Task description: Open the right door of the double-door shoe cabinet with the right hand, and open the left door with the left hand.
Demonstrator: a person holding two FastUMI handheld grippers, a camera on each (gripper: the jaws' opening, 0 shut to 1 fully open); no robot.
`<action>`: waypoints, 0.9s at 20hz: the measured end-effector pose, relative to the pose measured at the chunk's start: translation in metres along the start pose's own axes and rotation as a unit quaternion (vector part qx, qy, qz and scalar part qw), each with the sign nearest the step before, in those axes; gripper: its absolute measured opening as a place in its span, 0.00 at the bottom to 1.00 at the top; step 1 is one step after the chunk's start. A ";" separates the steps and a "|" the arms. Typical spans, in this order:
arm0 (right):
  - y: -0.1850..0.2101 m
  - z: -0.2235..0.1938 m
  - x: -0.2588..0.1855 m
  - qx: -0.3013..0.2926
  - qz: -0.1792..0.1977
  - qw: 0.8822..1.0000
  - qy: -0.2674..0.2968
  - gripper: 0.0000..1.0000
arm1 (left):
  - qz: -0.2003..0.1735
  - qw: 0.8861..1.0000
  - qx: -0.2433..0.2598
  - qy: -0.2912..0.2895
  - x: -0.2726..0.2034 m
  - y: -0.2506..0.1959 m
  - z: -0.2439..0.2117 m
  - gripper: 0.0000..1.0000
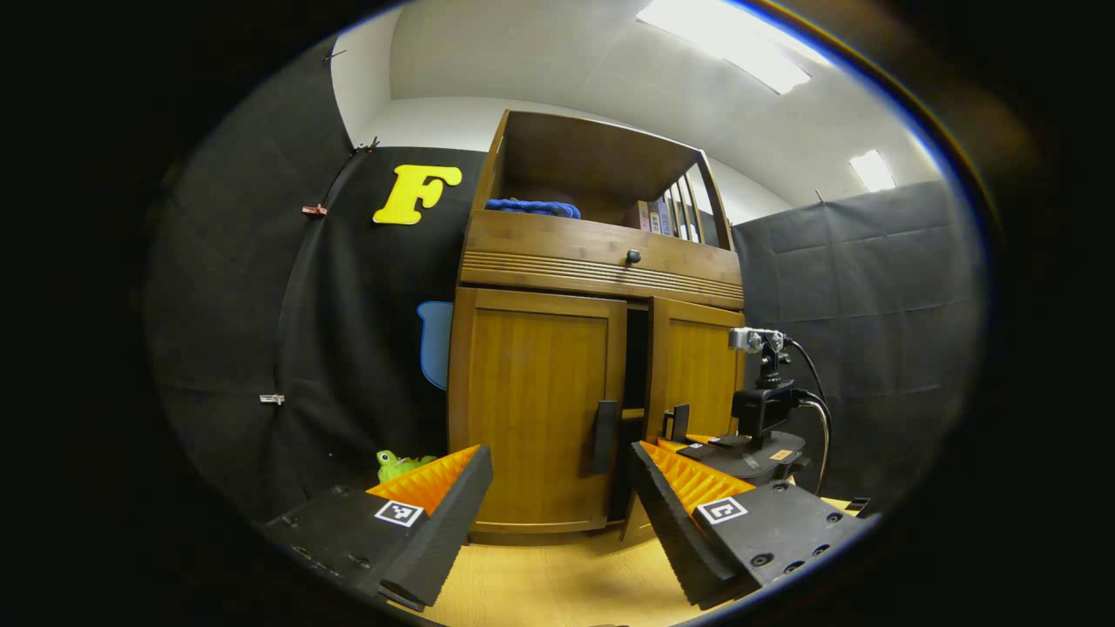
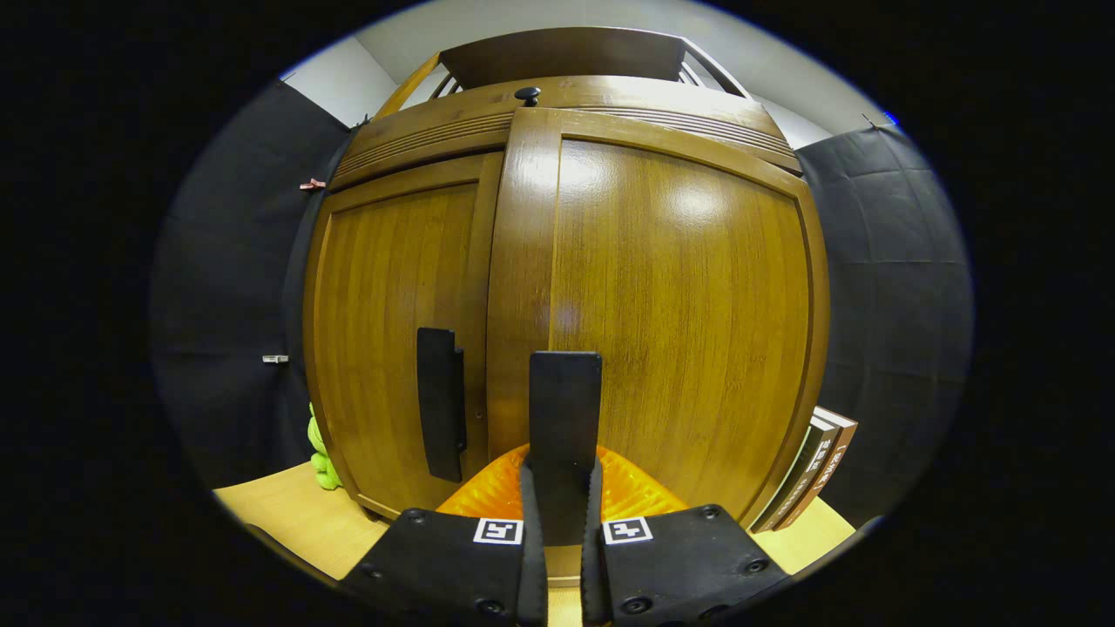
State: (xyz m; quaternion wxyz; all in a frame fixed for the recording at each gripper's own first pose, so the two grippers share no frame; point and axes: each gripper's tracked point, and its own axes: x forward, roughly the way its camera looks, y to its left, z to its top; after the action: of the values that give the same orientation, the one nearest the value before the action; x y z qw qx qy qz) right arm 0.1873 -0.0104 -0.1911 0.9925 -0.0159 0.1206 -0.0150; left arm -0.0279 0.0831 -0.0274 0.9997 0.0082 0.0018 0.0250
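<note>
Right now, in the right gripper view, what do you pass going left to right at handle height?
Green plush toy → left door's dark handle → right door's dark handle, clamped by the fingers → leaning books.

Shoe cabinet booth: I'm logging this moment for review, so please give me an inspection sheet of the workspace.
Surface: pale wooden table carrying the cabinet.
Job's things: shoe cabinet; right door ajar, with a dark gap beside the left door, which looks shut; left door handle untouched.
Clutter: green plush toy by the cabinet's left foot; books leaning at its right; blue item and more books on the top shelf.
Grippers: right tongs shut on the right door handle; left tongs open, short of the left handle.
Cables: black cable looping off the right gripper.
Surroundings: black cloth walls, ceiling lights.
</note>
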 end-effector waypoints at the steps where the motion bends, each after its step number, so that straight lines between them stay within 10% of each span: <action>1: -0.001 0.000 -0.003 0.002 0.003 1.000 0.001 0.19 | -0.005 1.000 0.001 0.003 0.001 -0.005 -0.003 0.98; 18: -0.046 0.005 -0.098 0.001 0.024 1.000 -0.002 0.18 | -0.078 0.997 -0.013 0.016 0.027 -0.085 -0.015 0.98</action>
State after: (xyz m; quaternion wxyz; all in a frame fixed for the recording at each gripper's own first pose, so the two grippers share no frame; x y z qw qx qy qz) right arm 0.0924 -0.0527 -0.1613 0.9928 -0.0119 0.1187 0.0091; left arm 0.0029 -0.0004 -0.0442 0.9984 -0.0055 0.0177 -0.0533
